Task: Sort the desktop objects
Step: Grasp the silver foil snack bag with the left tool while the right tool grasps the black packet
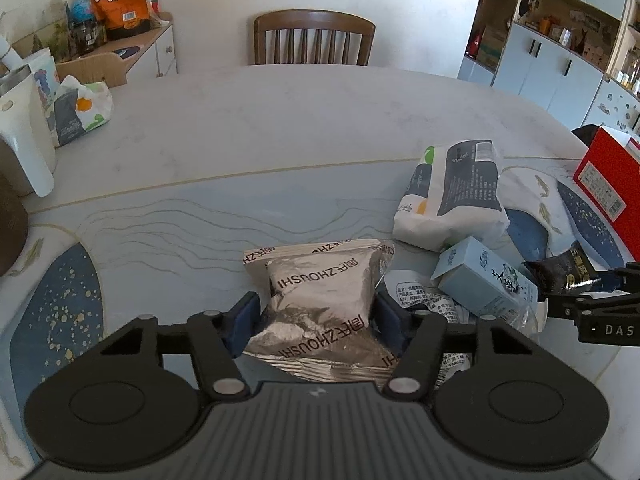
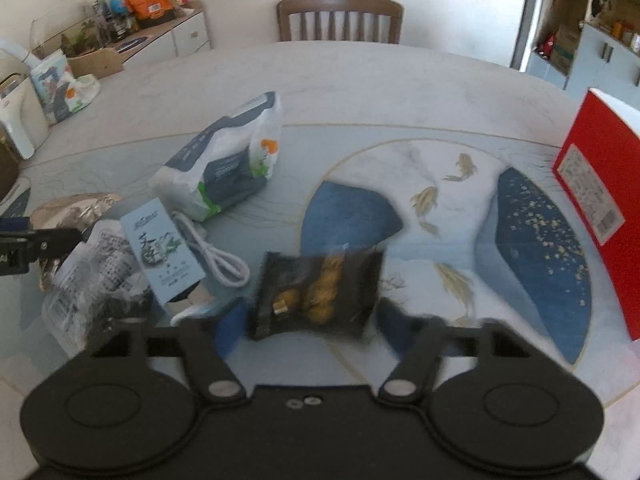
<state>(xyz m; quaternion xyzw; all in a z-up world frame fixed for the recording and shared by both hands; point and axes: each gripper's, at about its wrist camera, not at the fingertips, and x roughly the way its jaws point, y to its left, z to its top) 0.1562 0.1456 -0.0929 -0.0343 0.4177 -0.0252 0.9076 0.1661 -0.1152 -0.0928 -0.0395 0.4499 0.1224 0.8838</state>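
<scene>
The left gripper [image 1: 318,320] has its blue fingers [image 1: 244,320] pressed on both sides of a silver foil packet [image 1: 320,292], which lies near the front of the bench [image 1: 280,128] on a patterned mat. Just right of that packet lie a clear printed wrapper [image 1: 424,296] and a pale blue box [image 1: 484,280], the box resting partly on the wrapper. Beyond the box, a white and grey tissue pack [image 1: 456,192] lies on its side.

The right gripper [image 2: 308,316] closes on a black snack packet [image 2: 316,292] with golden contents; its fingers [image 2: 232,320] sit against the packet's two sides, though the view is blurred. A white cable [image 2: 216,256] loops between the blue box and this packet. A red box [image 2: 600,200] stands at the far right. A wooden chair [image 1: 314,38] stands at the far edge.
</scene>
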